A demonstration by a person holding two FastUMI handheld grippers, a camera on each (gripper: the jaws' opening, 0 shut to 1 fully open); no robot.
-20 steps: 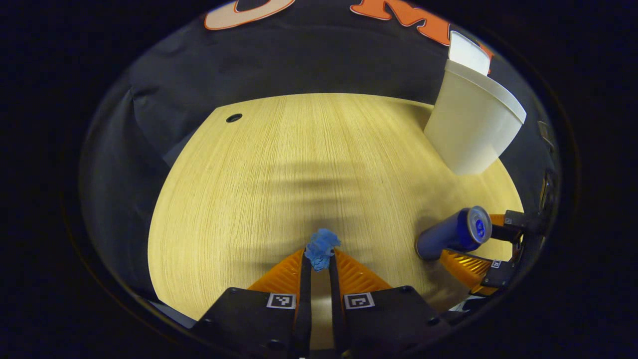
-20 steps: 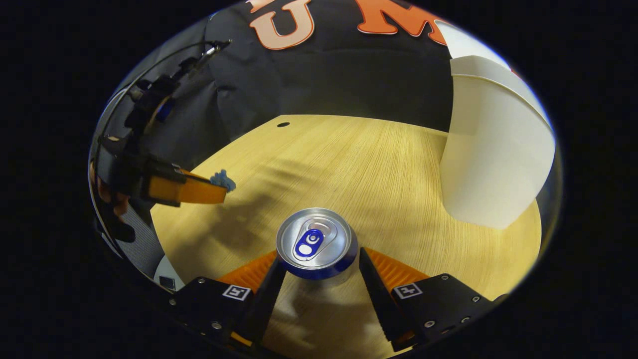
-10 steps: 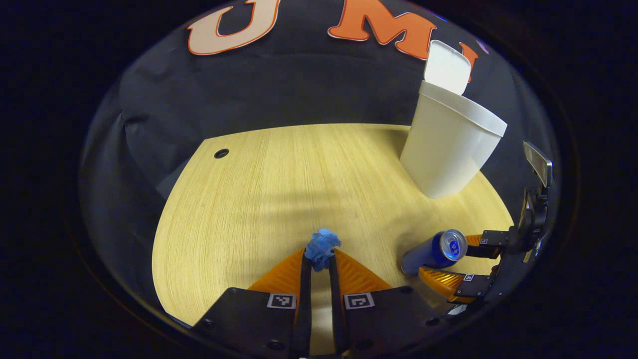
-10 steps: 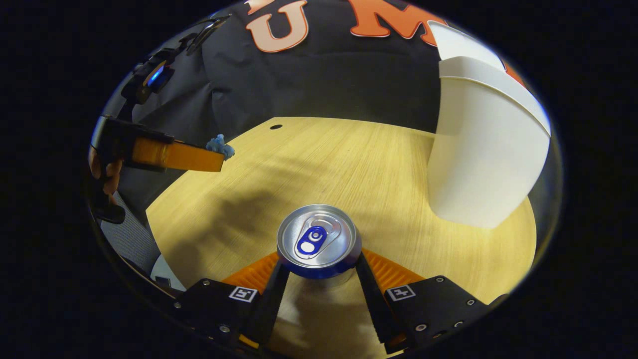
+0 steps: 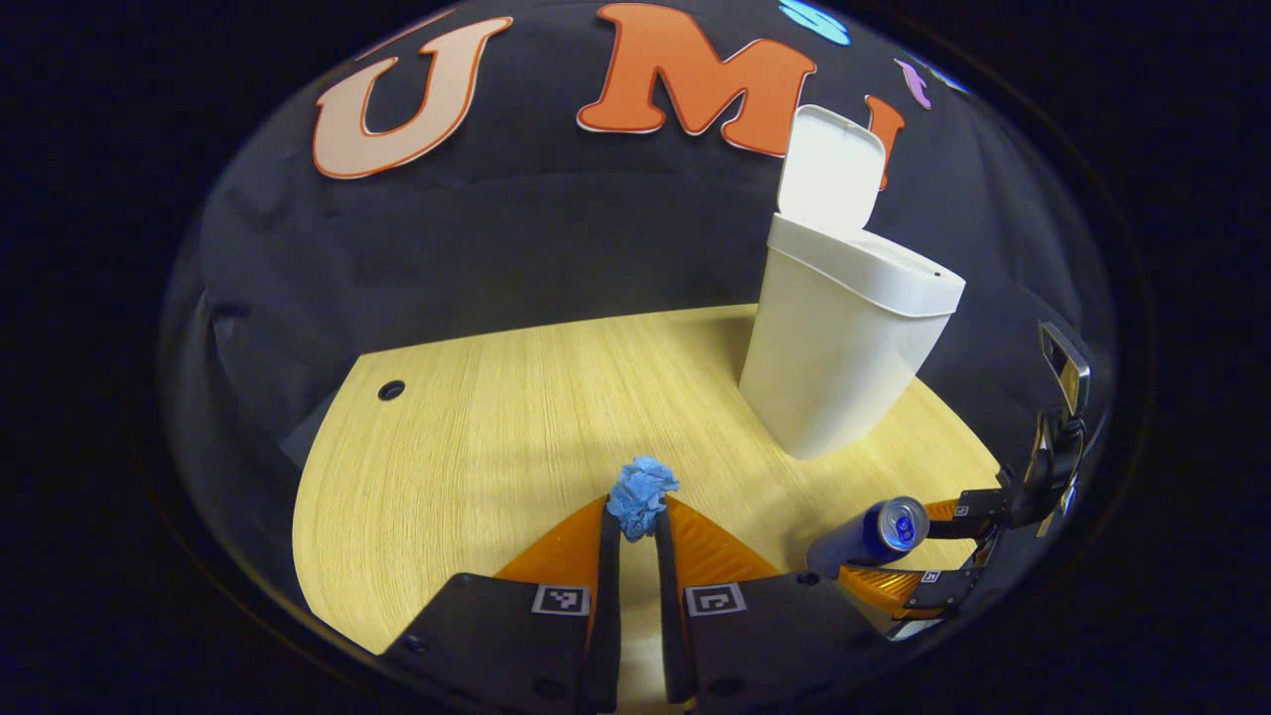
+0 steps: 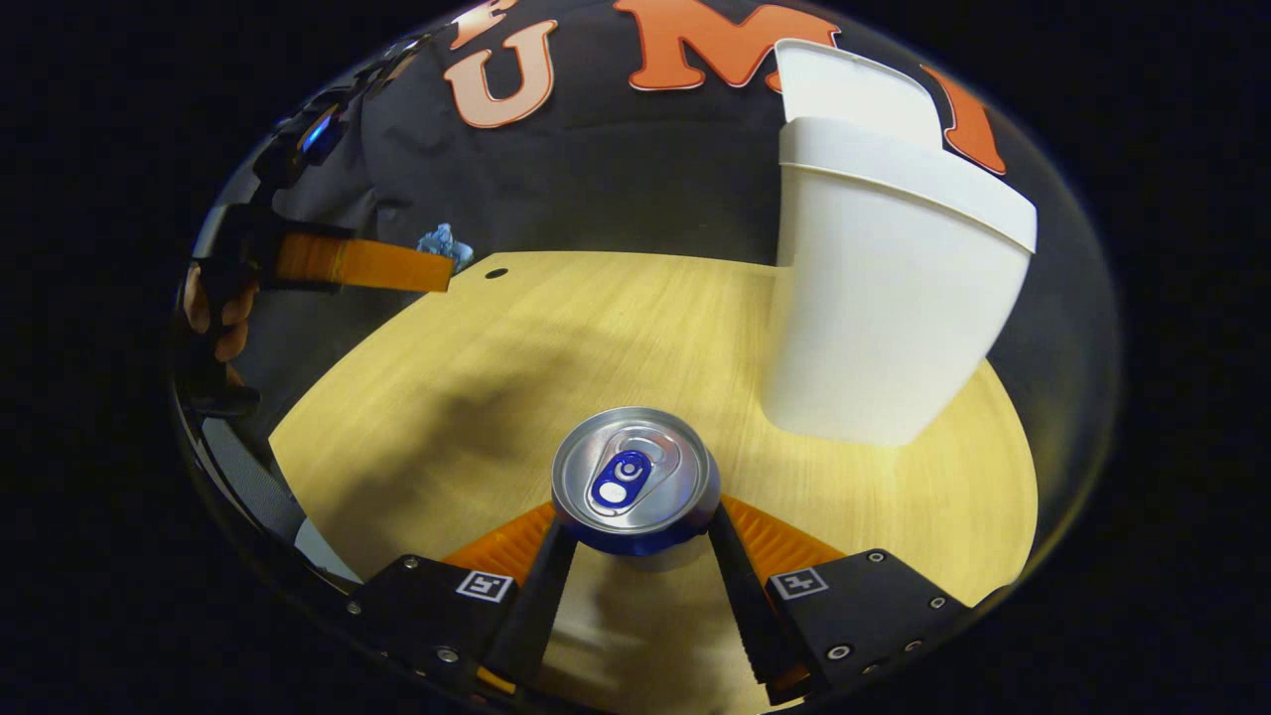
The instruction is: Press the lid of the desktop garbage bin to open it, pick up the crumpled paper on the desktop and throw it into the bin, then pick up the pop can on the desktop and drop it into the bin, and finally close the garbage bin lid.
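Wood-grain tabletop (image 5: pixel 477 427) carried the white garbage bin (image 5: pixel 834 357) at its far edge, lid (image 5: pixel 830 169) flipped up so the mouth was free. Left gripper (image 5: pixel 635 516) fingers pinched the blue crumpled paper (image 5: pixel 641 494), raised off the tabletop. Right gripper (image 6: pixel 635 541) fingers clamped the pop can (image 6: pixel 632 479), tab end facing the camera, near the bin.

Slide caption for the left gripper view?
Left gripper shut on paper above the desk; bin open, lid up.
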